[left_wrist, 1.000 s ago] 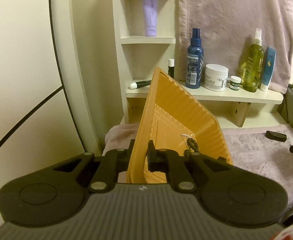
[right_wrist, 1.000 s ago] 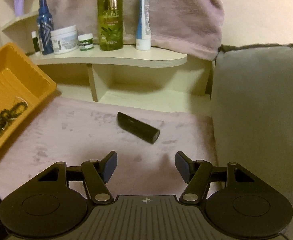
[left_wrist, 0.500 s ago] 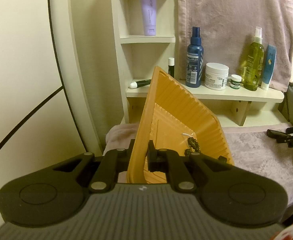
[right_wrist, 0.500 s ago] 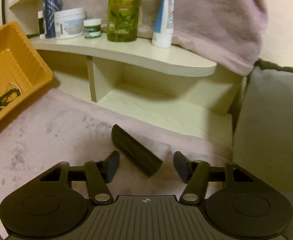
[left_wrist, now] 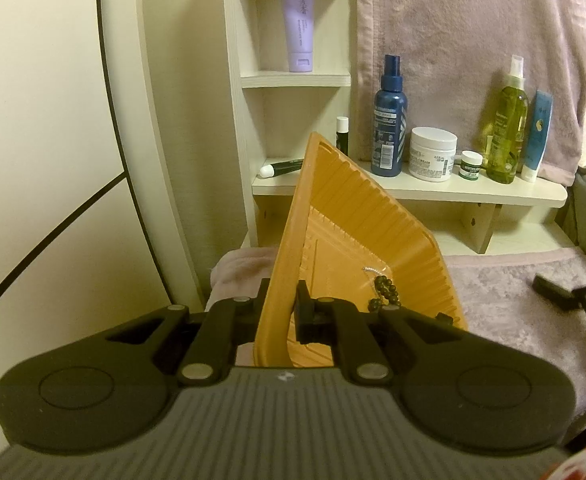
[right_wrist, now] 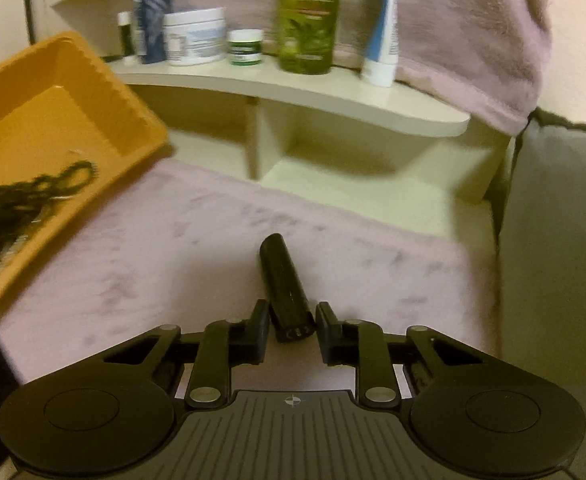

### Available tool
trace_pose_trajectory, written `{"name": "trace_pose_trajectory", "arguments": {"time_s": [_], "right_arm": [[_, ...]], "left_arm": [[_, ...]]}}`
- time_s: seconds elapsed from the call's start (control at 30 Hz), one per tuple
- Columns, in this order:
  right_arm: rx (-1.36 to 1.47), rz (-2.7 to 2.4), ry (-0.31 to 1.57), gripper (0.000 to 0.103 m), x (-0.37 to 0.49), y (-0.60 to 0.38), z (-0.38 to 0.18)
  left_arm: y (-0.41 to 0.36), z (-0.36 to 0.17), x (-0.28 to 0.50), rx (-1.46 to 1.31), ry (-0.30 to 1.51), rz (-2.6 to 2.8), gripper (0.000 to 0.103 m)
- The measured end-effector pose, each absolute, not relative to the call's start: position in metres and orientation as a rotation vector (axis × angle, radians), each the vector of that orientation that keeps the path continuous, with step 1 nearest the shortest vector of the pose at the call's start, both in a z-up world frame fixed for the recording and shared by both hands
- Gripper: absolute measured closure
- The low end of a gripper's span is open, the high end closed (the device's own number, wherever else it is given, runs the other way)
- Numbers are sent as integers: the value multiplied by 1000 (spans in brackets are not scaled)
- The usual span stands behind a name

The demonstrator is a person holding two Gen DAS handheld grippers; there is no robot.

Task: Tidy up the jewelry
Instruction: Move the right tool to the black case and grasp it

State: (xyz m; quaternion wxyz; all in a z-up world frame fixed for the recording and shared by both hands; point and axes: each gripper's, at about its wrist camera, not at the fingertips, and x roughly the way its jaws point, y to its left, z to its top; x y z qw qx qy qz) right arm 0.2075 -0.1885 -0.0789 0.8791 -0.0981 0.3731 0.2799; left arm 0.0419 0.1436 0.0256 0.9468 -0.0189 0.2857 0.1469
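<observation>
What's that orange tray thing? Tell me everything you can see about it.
The orange tray looks like thin moulded plastic: rectangular, with a flat floor, ribbed sloping walls and a rolled rim. It is tipped up, not lying flat, with its near wall clamped between the jaws of the left hand-held gripper. Its lower edge is over the pinkish fleece cloth; whether it touches is unclear. Inside, near the low end, lies a string of dark beads with a fine pale chain. Nothing else touches it.

A black tube (right_wrist: 284, 292) lies on the pink-covered surface (right_wrist: 133, 264).
</observation>
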Motion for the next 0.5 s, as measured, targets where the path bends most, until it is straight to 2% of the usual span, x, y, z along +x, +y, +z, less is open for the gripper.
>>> {"name": "trace_pose_trajectory", "arguments": {"time_s": [0.2, 0.3, 0.5], "right_arm": [[-193, 612, 752, 77, 173, -179, -82], [-184, 601, 743, 72, 172, -176, -84], [-181, 594, 721, 70, 184, -170, -85]], "left_arm": [[145, 25, 42, -40, 580, 296, 94], [145, 25, 41, -42, 578, 295, 94], [144, 26, 40, -46, 574, 296, 94]]}}
